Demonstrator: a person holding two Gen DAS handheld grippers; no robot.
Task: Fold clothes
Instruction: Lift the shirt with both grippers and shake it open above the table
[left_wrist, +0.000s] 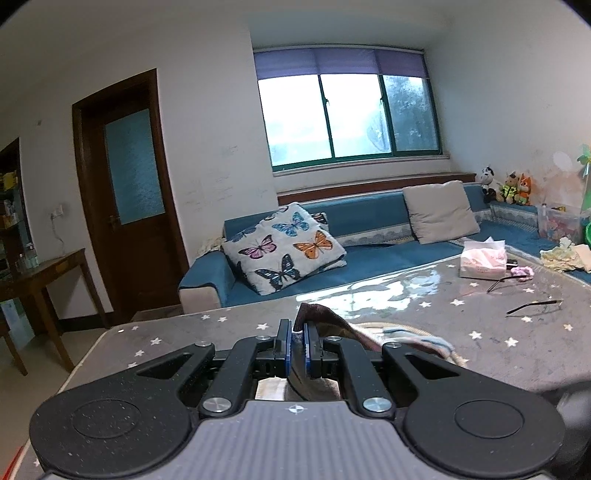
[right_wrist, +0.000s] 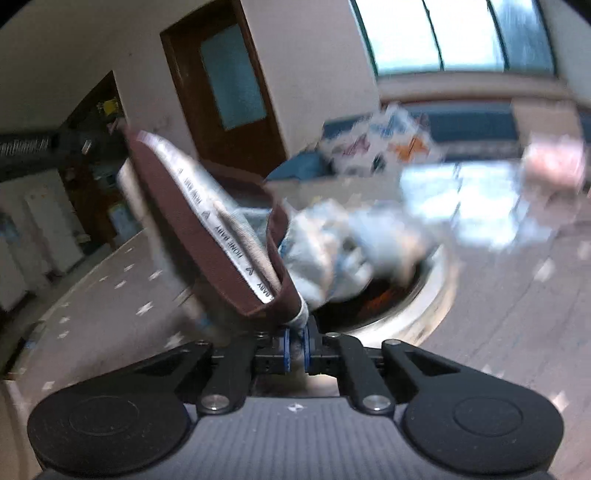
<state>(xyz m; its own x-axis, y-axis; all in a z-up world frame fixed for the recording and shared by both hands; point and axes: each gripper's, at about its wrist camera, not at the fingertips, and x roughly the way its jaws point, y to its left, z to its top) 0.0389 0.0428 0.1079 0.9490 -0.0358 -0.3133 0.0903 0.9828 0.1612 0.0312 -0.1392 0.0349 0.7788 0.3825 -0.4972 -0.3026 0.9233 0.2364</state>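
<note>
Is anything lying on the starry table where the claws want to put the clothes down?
Nothing close by. Both claws, left and right, already pinch the garment. The tissue box sits far off.

Butterfly pillow (left_wrist: 286, 248) on blue sofa (left_wrist: 373, 254); tissue box (left_wrist: 483, 258) on star-patterned table (left_wrist: 480, 317).

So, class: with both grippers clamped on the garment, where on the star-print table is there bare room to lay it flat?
Bare cloth runs along the table from its sofa-side edge, left of the left gripper. Another patch lies right of the garment, before the glasses. The far right corner is crowded: tissue pack, scrunchie.
</note>
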